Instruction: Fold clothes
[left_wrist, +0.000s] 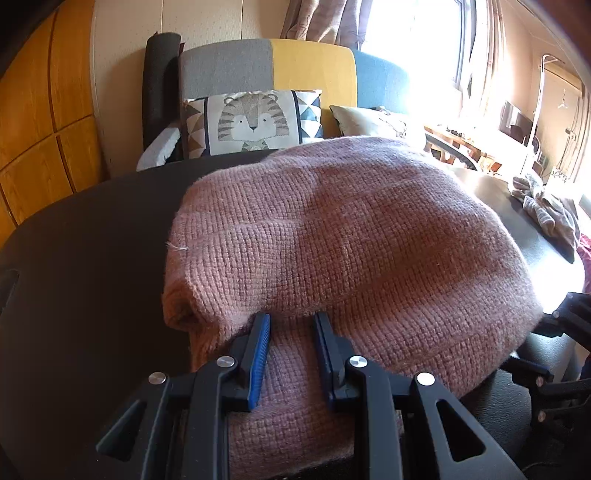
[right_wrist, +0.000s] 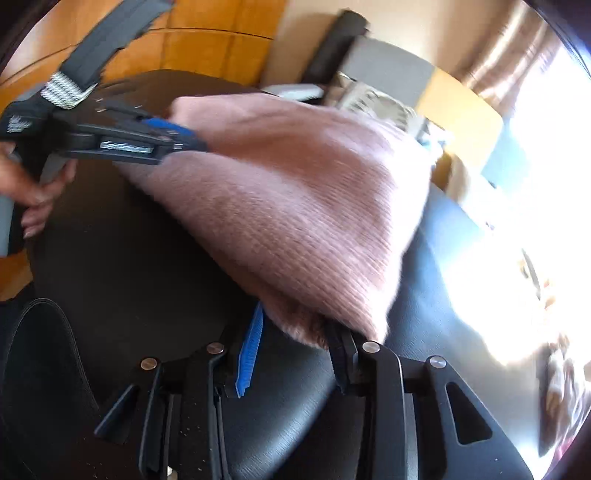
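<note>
The left gripper (left_wrist: 291, 321) clamps the pink knit sweater (left_wrist: 369, 236) between its pads; the right gripper (right_wrist: 295, 325) grips the sweater's corner (blurred) over the dark table (left_wrist: 92, 240).

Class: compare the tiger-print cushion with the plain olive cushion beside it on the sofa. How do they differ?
The tiger-print cushion stands upright and fully visible; the plain olive cushion leans lower, partly hidden behind the pink knitted sweater. One is patterned, the other unpatterned. Both rest against the sofa's back.
</note>
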